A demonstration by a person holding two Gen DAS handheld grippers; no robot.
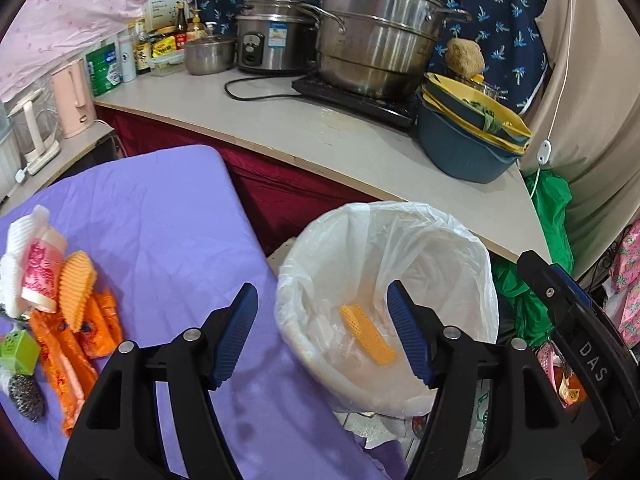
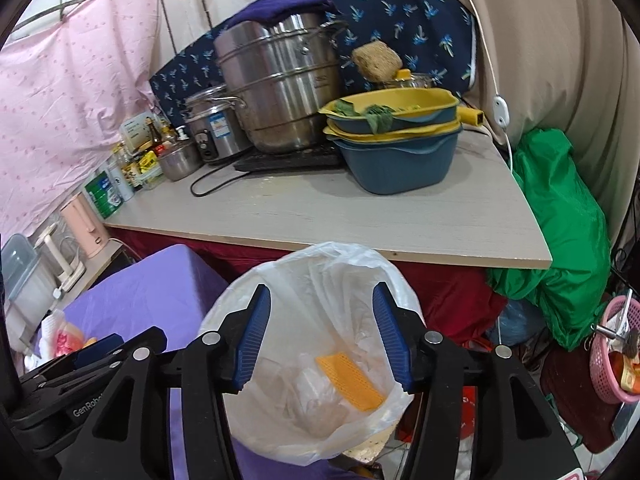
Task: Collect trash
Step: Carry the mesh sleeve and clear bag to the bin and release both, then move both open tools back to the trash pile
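Both the right gripper (image 2: pixel 320 332) and the left gripper (image 1: pixel 322 330) are hanging spread apart and empty over the lined trash bin (image 1: pixel 304 264). One orange foam net (image 1: pixel 368 334) is lying inside. Next pickup: the wrapper pile (image 1: pixel 76 320) left of the bin.

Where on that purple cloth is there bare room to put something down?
The purple cloth is bare from the trash pile at its left edge across to the lined bin. The counter is free in front of the steamer pot; its back is crowded.

Even indoor light — sharp, fisheye-warped edges
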